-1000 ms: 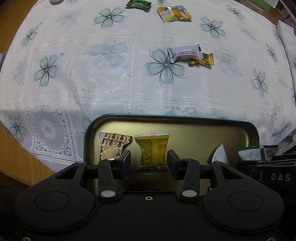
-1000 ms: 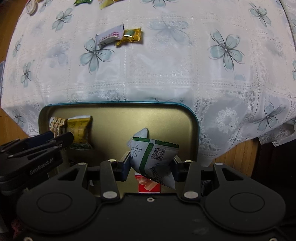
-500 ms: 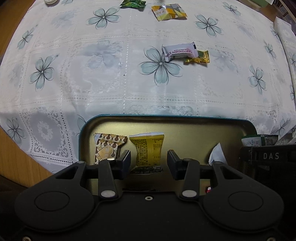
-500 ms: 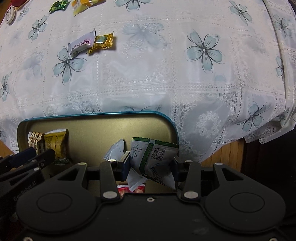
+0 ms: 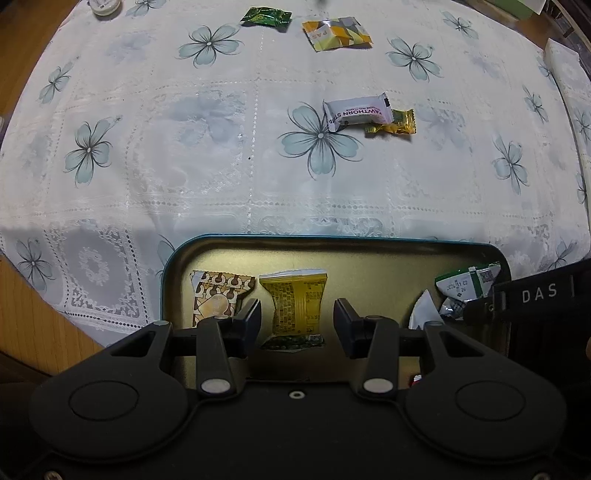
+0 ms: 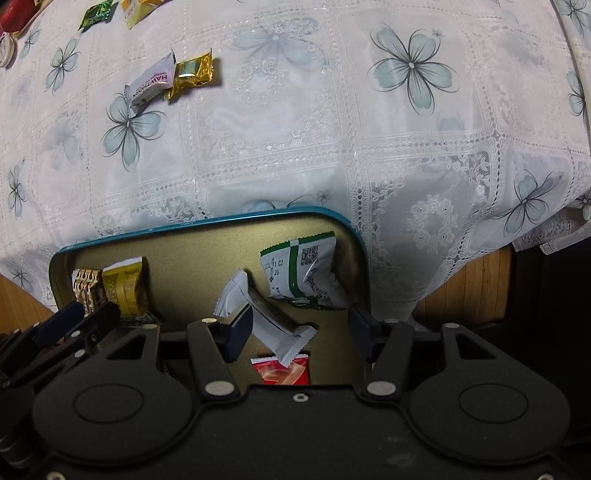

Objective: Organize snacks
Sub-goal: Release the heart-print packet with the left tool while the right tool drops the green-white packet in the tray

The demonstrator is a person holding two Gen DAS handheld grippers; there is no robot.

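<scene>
L to R. Left claw (image 5: 297, 325) hangs over the tin tray (image 5: 332, 242) w/ jaws apart, gripping nothing. The yellow packet (image 5: 293, 308) lies flat on the tray floor between them, pads clear of it on both sides. Brown patterned packet (image 5: 218, 297) sits just beside it on the left, partly under the left finger (image 5: 247, 319). Risk: if this claw closes or drops from here it could snag the yellow packet's crimped end or nudge the brown one, messing up the row.

Mid tray: white sachet (image 6: 258, 317) lies tilted, one end propped up, its lower end over a red packet (image 6: 280, 371). Looks unstable, prob slides if bumped.

Right claw (image 6: 301, 330): jaws opening, nothing clamped. The green-and-white packet (image 6: 301, 271) is ahead of the fingertips, resting near the tray's right corner, looks leaned vs the wall. Risk: the left pad (image 6: 240, 326) is touching or v. close to the white sachet, can't tell which; pulling away could drag it along. Green packet may also slump onto the sachet.

Still out on the worktop (image 5: 184, 166): white hawthorn bar (image 5: 356, 112) touching a gold candy (image 5: 393, 123), so grabbing one likely shifts the other. Farther back, green candy (image 5: 266, 16) and yellow-grey packet (image 5: 336, 33), well apart from the tray.
</scene>
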